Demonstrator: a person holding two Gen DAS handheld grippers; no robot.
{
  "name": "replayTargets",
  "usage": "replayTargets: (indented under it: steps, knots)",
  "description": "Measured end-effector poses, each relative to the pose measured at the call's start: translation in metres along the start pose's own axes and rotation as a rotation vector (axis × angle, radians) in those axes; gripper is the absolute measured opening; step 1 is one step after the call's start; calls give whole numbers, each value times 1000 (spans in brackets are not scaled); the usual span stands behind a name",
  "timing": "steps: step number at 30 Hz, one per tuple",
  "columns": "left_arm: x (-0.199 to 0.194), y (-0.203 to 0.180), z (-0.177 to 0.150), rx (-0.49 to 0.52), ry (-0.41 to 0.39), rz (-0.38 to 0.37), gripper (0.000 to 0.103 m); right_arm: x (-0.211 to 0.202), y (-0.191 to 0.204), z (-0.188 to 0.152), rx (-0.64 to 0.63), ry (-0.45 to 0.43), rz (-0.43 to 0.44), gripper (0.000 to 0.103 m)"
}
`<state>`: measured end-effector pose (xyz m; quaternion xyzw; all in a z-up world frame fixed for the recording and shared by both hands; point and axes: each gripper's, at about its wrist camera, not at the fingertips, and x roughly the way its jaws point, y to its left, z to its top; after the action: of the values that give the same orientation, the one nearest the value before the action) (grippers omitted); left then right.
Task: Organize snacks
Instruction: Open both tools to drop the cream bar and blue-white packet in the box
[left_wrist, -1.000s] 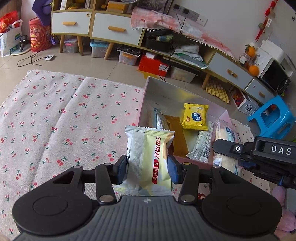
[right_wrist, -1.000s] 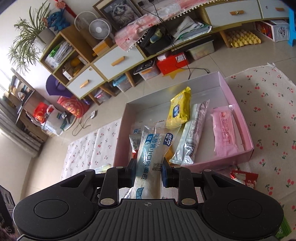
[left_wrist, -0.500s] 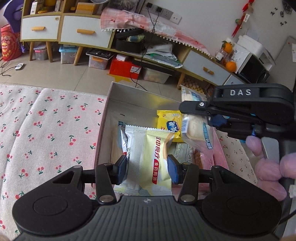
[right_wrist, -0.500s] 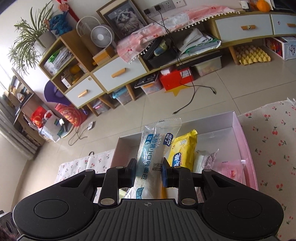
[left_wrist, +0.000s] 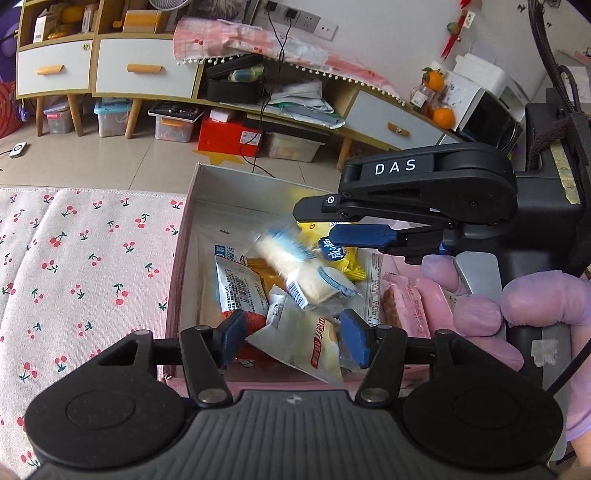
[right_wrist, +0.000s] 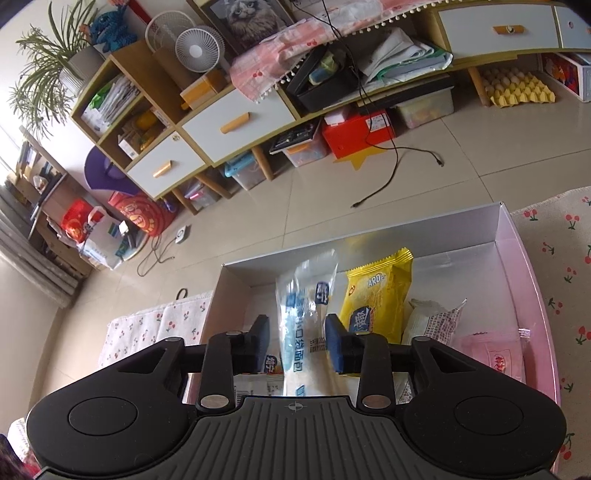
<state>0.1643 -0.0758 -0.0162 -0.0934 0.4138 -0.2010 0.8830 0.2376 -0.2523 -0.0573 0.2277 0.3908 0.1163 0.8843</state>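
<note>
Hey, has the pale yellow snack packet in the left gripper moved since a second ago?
Yes. The pale yellow packet was pinched upright over the cherry cloth; now it lies tilted inside the pink box, with the left gripper open around it.

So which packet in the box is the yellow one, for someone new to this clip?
Find the pink-walled box on the cherry-print cloth. Mid-box stands the yellow packet, leaning on a clear-wrapped bread packet. It is the only bright yellow wrapper, with a blue label.
</note>
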Motion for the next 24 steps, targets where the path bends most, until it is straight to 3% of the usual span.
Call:
replayTargets:
  steps: [3,5,8,13,16,24]
  knots:
    - [-1,-2,0,9,-3,4,62,-6,2,0,-2,-2,-2,42]
    - [-3,-5,-1,22,-2,13,62,-12,4,-1,-7,-13,-9,52]
    - [-8,-8,-2,29,2,22,72,-20,7,-3,-21,-15,-17,55]
    - [-20,-14,-3,28,4,36,74,-41,12,-9,-36,-29,-37,64]
    - [-29,-16,-6,25,10,44,81,-56,16,-14,-62,-43,-55,71]
    - [-54,-23,-11,61,-8,66,91,-89,22,-31,-101,-69,-85,80]
